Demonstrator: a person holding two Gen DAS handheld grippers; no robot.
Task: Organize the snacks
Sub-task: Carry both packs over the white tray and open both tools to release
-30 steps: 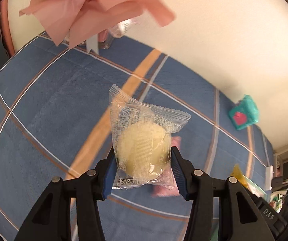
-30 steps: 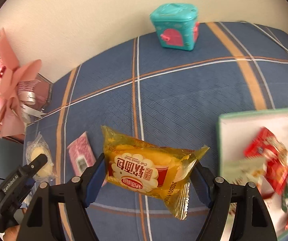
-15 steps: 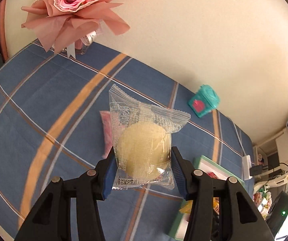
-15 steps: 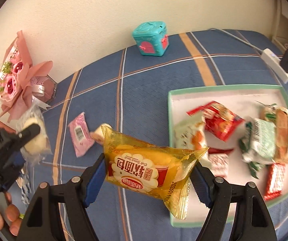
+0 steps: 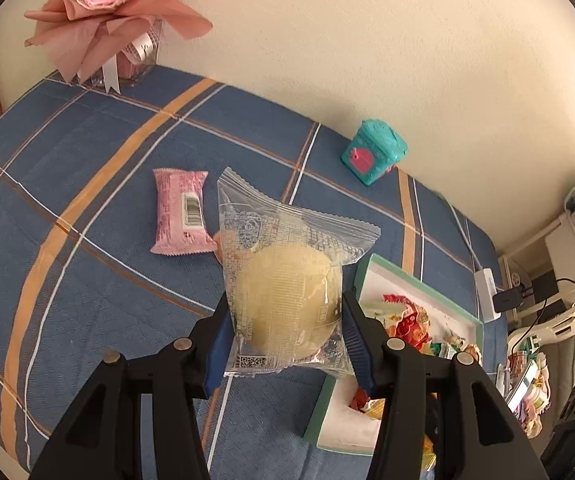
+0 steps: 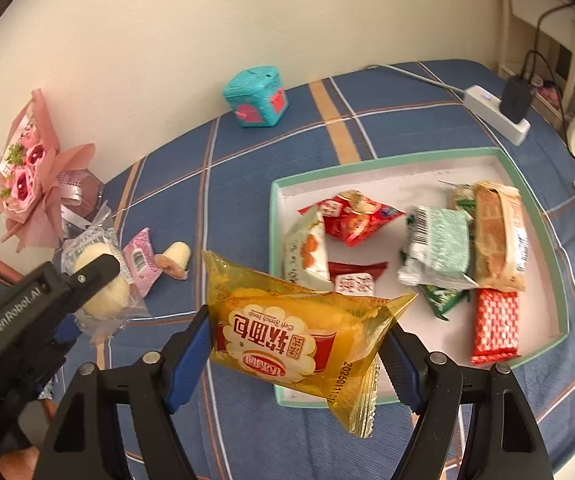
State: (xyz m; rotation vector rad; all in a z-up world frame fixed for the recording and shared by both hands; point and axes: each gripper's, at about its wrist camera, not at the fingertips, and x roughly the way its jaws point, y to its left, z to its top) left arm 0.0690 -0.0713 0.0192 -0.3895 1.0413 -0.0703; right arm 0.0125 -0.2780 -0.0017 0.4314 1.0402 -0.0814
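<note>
Both grippers are loaded and held above the blue checked tablecloth [image 6: 247, 184].

Left gripper [image 5: 285, 336]: fingers clamped on a clear packet [image 5: 283, 280] holding a round pale bun. The pads press the bun's two sides; the sealed top edge stands free above.

Right gripper [image 6: 299, 344]: fingers clamped on a yellow bread packet [image 6: 299, 332], gripped across its length, one crimped end hanging loose below. It hangs over the near left corner of the green-rimmed tray [image 6: 559, 280], which already holds several wrapped snacks.

Handling, as judged: both packets look light, soft and air-filled. The film is smooth and likely slippery, and the contents will crush under a hard squeeze. Grip across the filled middle, not the crimped ends, which would fold and slide.

A pink packet [image 5: 181, 212] and a small jelly cup [image 6: 175, 260] lie on the cloth left of the tray, not yet collected.
</note>
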